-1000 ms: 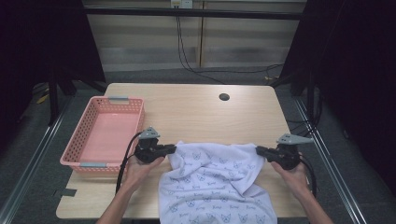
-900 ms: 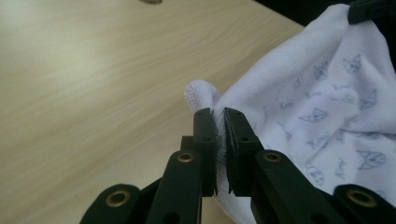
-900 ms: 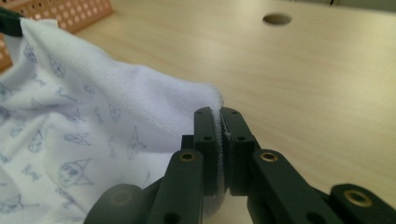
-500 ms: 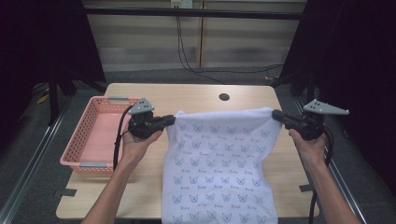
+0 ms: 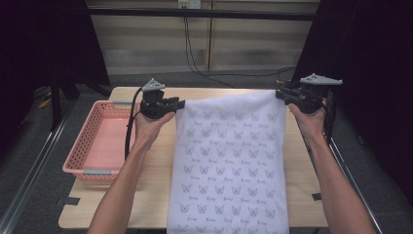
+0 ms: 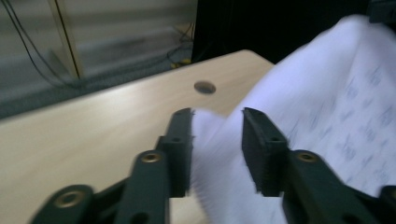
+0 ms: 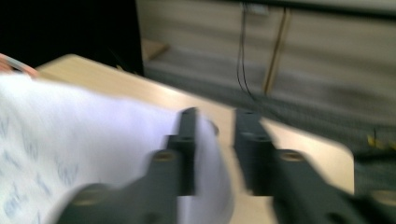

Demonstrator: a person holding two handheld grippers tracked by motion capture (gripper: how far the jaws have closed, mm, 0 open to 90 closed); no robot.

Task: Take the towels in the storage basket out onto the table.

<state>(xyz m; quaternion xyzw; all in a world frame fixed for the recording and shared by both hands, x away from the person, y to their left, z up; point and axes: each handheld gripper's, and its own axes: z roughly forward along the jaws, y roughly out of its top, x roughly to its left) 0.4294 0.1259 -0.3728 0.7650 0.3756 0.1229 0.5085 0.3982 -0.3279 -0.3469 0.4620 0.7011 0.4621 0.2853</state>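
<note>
the white printed cloth (image 5: pixel 229 165) hangs stretched between the 2 grippers over the table (image 5: pixel 160 180), its top edge up near 12 o'clock and its tail running down off the near edge at 6. it looks light, thin and limp (no stiffness at all), so it will sag and slide wherever it is not pinched; the 2 top corners are the sensible holds. the left gripper (image 6: pixel 217 126) has just been opening its jaws, the corner lying loose in the gap between them. the right gripper (image 7: pixel 212 128) has been opening too, cloth draped against 1 jaw, unpinched. a pink basket (image 5: pixel 97 141) sits at 9 o'clock.
</note>
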